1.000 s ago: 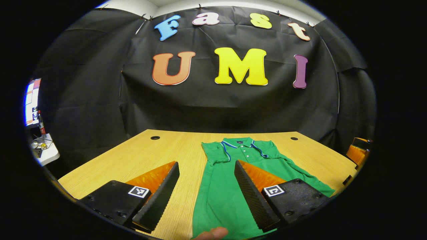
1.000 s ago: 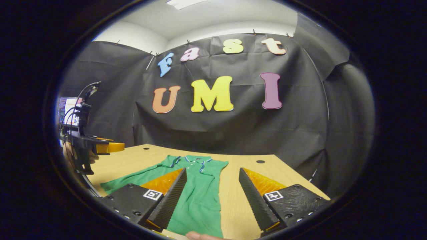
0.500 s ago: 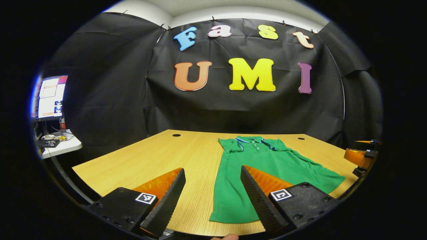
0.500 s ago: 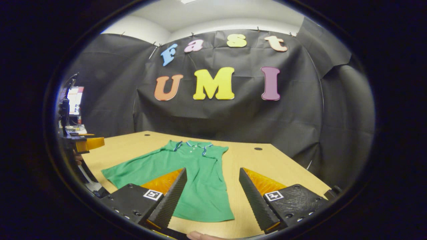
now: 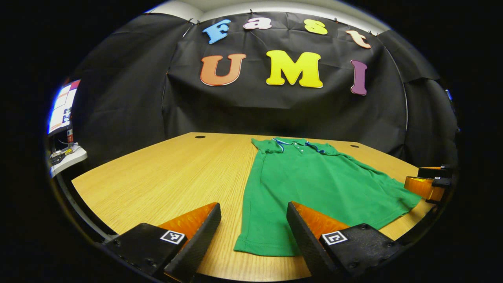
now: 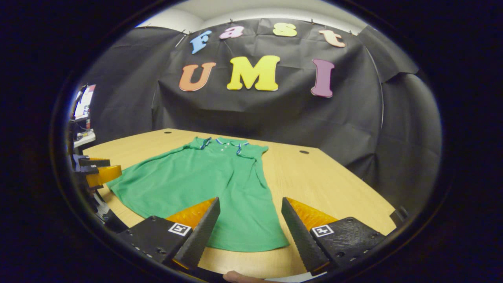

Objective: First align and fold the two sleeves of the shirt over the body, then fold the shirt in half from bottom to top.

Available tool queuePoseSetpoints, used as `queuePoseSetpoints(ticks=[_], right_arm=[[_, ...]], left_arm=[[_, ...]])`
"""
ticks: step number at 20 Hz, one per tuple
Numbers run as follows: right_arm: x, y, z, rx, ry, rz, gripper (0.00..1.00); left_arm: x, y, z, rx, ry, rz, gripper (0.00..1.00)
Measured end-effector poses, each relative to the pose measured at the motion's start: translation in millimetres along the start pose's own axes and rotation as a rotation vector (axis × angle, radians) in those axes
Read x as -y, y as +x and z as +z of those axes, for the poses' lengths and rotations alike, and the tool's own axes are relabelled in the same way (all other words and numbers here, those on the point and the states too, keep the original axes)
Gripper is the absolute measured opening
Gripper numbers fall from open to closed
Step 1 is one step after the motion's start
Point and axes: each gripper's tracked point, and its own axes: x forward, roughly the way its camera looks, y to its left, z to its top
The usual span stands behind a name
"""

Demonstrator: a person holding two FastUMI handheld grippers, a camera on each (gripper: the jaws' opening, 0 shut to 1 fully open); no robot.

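Left gripper view: the left gripper (image 5: pixel 253 232), fingers apart and empty, hovers by the hem of the green shirt (image 5: pixel 310 188) lying flat on the desk (image 5: pixel 165 177); it should probably pinch one hem corner cleanly.

Right gripper view: the right gripper (image 6: pixel 250 230), fingers apart, faces the shirt's other hem corner; sleeves look tucked in.

left claw (image 5: pixel 253 236) spread wide, holding nothing | right claw (image 6: pixel 249 232) likewise

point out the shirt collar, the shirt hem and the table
collar (image 5: pixel 297 144), left gripper view, on the striped edge by the buttons
hem (image 6: pixel 251 244), right gripper view, on the near bottom edge
table (image 5: pixel 165 173), left gripper view, on bare wood left of the shirt
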Motion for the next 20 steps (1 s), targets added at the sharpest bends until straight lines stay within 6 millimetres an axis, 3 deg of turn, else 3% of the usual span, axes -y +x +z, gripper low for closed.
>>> queuePoseSetpoints(ticks=[4, 12, 14, 15, 16, 18, 19, 20], right_arm=[[6.7, 12.0, -31.4, -0.131, 0.09, 0.016, 0.95], [9.9, 19.8, -27.9, -0.127, 0.119, 0.004, 0.97], [4.5, 21.8, -28.2, -0.126, 0.11, 0.02, 0.95], [3.6, 23.5, -29.2, -0.13, 0.117, 0.025, 0.88], [2.4, 25.3, -27.6, -0.13, 0.122, 0.031, 0.79], [0.1, 30.6, -27.4, -0.136, 0.133, 0.045, 0.51], [-2.6, 34.0, -25.6, -0.135, 0.141, 0.061, 0.4], [-5.5, 37.2, -25.8, -0.135, 0.161, 0.078, 0.32]], left_arm=[[-0.2, 5.2, -9.1, -0.033, 0.011, 0.004, 1.0], [-0.9, 7.0, -7.2, -0.015, 0.039, 0.029, 1.0], [-1.0, 7.6, -6.6, -0.018, 0.041, 0.039, 0.96], [-1.8, 9.0, -5.4, -0.018, 0.044, 0.04, 0.94], [-2.0, 10.2, -5.3, -0.024, 0.04, 0.045, 0.81], [2.1, 10.2, -4.1, -0.03, 0.053, 0.035, 0.56], [4.2, 10.6, -4.4, -0.033, 0.058, 0.03, 0.49], [6.4, 11.7, -2.9, -0.039, 0.062, 0.027, 0.37]])
